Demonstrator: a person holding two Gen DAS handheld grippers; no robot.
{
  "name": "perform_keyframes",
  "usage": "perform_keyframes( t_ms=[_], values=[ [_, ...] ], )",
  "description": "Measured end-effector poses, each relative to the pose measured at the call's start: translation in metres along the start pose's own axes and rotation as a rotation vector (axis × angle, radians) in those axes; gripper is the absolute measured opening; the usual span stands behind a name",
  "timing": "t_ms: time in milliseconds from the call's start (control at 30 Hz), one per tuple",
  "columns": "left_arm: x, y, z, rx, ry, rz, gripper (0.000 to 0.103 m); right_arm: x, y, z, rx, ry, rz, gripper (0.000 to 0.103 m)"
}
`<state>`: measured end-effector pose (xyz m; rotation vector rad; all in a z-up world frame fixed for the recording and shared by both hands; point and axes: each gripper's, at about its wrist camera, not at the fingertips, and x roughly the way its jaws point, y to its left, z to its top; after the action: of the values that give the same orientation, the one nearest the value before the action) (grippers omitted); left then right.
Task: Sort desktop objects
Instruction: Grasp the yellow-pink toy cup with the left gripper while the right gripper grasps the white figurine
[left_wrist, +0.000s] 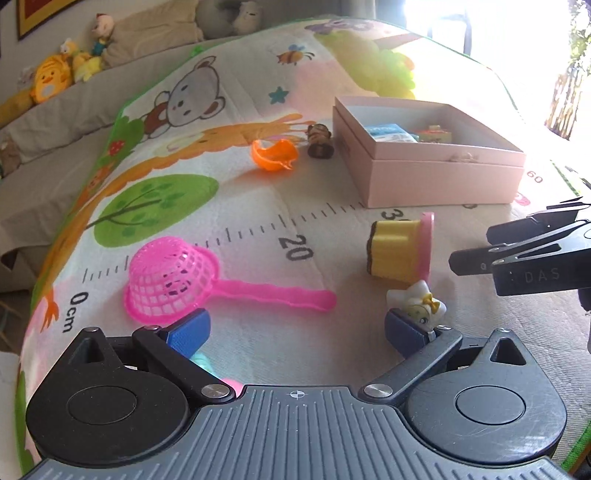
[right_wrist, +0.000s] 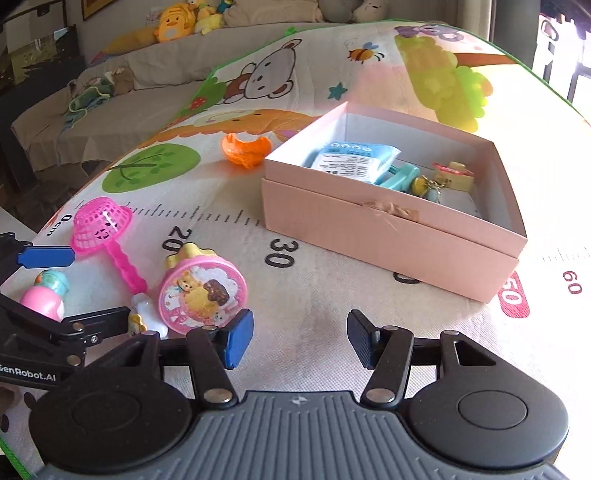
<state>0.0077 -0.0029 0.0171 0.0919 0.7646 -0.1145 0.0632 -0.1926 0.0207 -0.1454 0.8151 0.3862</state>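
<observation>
My left gripper (left_wrist: 297, 334) is open and low over the play mat, its right pad beside a small white cat figure (left_wrist: 419, 301). A pink toy strainer (left_wrist: 173, 282) lies just ahead of its left pad. A yellow cupcake toy with a pink lid (left_wrist: 400, 245) lies on its side ahead right. My right gripper (right_wrist: 299, 339) is open and empty, with the cupcake toy (right_wrist: 201, 291) by its left pad. The pink box (right_wrist: 388, 229) ahead holds a blue packet (right_wrist: 351, 158) and small toys.
An orange shell piece (left_wrist: 275, 155) and a brown figure (left_wrist: 319, 140) lie left of the box (left_wrist: 436, 173). A pink and teal toy (right_wrist: 46, 293) lies under the left gripper. A grey sofa with plush toys (left_wrist: 55, 75) borders the mat on the left.
</observation>
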Motion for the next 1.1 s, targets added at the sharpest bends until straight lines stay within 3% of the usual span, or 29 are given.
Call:
perform_keyframes(
  t_ms=[200, 367, 533, 667, 867, 900, 967, 1100],
  values=[
    [0.009, -0.014, -0.003, 0.020, 0.028, -0.084, 0.103, -0.008, -0.009, -0.017, 0.027, -0.048, -0.016, 0.057],
    [0.004, 0.005, -0.002, 0.011, -0.004, 0.055, 0.103, -0.014, -0.009, -0.021, 0.043, -0.062, -0.009, 0.057],
    [-0.004, 0.044, -0.004, -0.036, 0.011, 0.174, 0.103, -0.030, 0.009, -0.020, -0.018, -0.105, 0.033, 0.059],
    [-0.005, 0.059, -0.006, -0.062, 0.022, 0.203, 0.103, -0.036, 0.031, -0.021, -0.091, -0.114, 0.105, 0.062],
    [-0.007, 0.059, -0.006, -0.085, 0.024, 0.178, 0.103, -0.022, 0.057, -0.018, -0.133, -0.088, 0.153, 0.064],
    [-0.007, 0.058, -0.006, -0.084, 0.024, 0.173, 0.103, -0.018, 0.061, -0.019, -0.148, -0.079, 0.135, 0.062],
    [-0.008, 0.053, -0.005, -0.075, 0.023, 0.160, 0.103, -0.016, 0.063, -0.020, -0.165, -0.050, 0.132, 0.038],
    [-0.009, 0.041, -0.002, -0.053, 0.015, 0.134, 0.103, -0.028, 0.043, -0.024, -0.144, -0.057, 0.095, 0.036]
  ],
)
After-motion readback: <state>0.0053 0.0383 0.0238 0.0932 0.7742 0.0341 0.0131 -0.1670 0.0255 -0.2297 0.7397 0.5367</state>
